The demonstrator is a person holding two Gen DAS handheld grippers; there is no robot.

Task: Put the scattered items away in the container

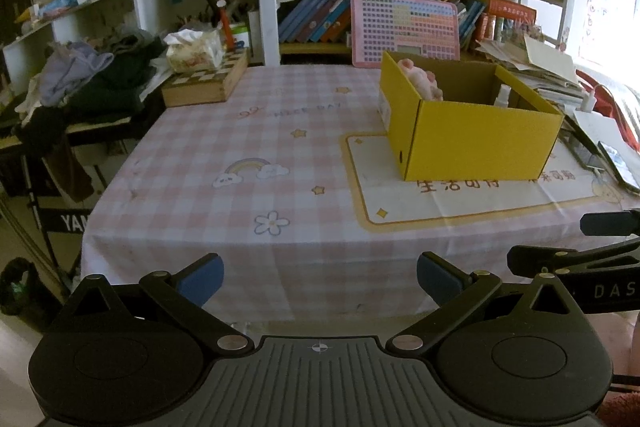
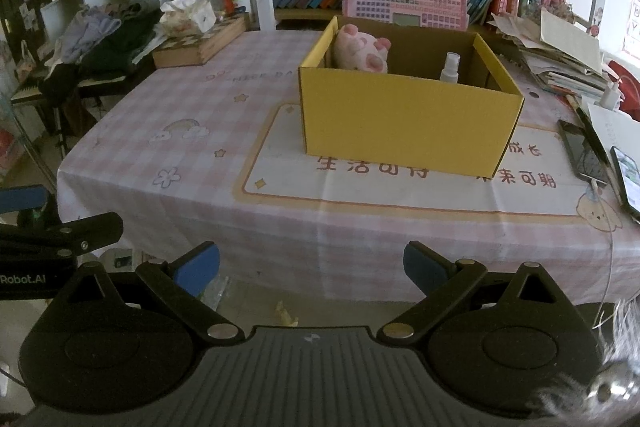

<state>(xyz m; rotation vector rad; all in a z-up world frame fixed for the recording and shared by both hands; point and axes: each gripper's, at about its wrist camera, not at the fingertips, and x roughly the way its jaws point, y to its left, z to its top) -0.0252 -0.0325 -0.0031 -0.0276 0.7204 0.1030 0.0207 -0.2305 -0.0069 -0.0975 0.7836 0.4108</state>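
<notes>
An open yellow cardboard box [image 1: 476, 139] [image 2: 404, 123] stands on the pink checked tablecloth [image 1: 248, 155]. Inside it lie a pink plush pig [image 2: 362, 53] [image 1: 424, 81] at the left and a small clear spray bottle [image 2: 450, 67] [image 1: 503, 95] at the right. My left gripper [image 1: 320, 279] is open and empty, held off the table's near edge. My right gripper [image 2: 312, 269] is open and empty, also off the near edge, facing the box. Each gripper shows at the side of the other's view.
A wooden chessboard box [image 1: 206, 81] with a tissue pack sits at the table's back left. Two phones [image 2: 588, 157] and stacked papers [image 2: 560, 59] lie at the right. A pink keyboard toy [image 1: 404, 27] leans on the bookshelf behind. Clothes [image 1: 92, 75] pile at the left.
</notes>
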